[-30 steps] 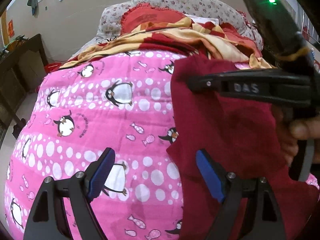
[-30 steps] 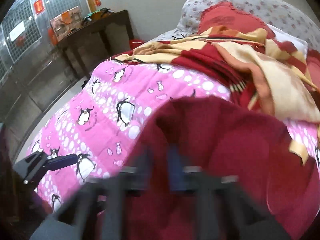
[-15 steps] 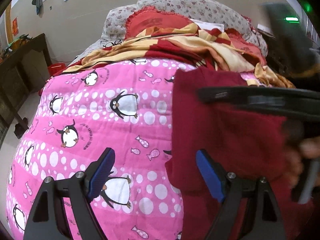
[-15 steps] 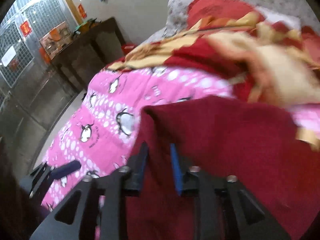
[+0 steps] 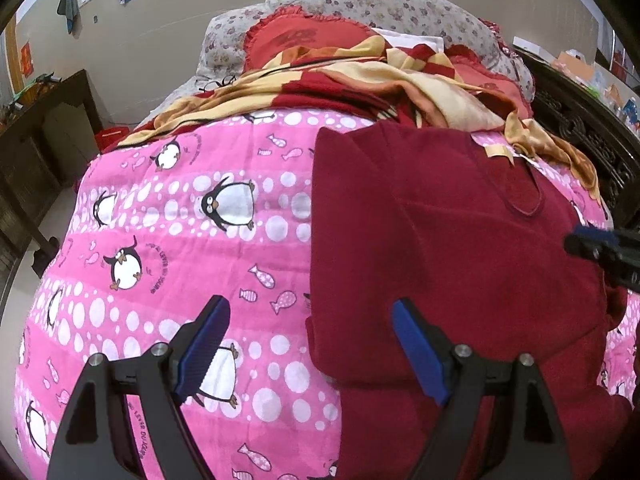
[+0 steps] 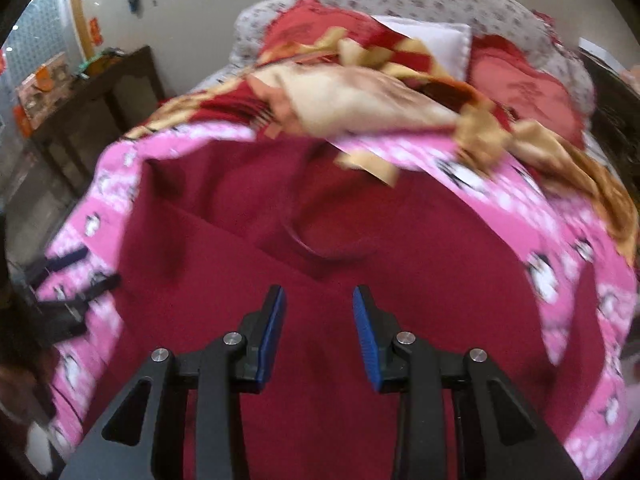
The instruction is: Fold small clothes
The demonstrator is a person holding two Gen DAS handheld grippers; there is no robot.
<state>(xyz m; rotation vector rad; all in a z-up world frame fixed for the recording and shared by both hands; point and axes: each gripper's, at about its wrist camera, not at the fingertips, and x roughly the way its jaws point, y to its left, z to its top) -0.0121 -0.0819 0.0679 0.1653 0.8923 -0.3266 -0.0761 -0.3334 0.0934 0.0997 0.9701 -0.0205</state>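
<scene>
A dark red garment point(image 5: 460, 248) lies on the pink penguin quilt point(image 5: 180, 240), its left part folded over in a straight edge. My left gripper point(image 5: 312, 352) is open and empty, straddling the garment's left edge. My right gripper point(image 6: 318, 328) is open and empty above the garment's middle point(image 6: 320, 240), which shows a neckline curve. The right gripper's tip point(image 5: 600, 244) shows at the right edge of the left wrist view. The left gripper point(image 6: 76, 276) shows at the left in the right wrist view.
A rumpled red and cream blanket point(image 5: 380, 84) and pillows point(image 5: 360, 4) lie at the head of the bed. A dark wooden cabinet point(image 5: 36, 132) stands at the left by the wall. A carved dark headboard point(image 5: 580, 128) is at the right.
My right gripper was shut on the red garment; it has let go, opened and drawn back to the right. The garment now lies flat and folded. My left gripper stayed open.
</scene>
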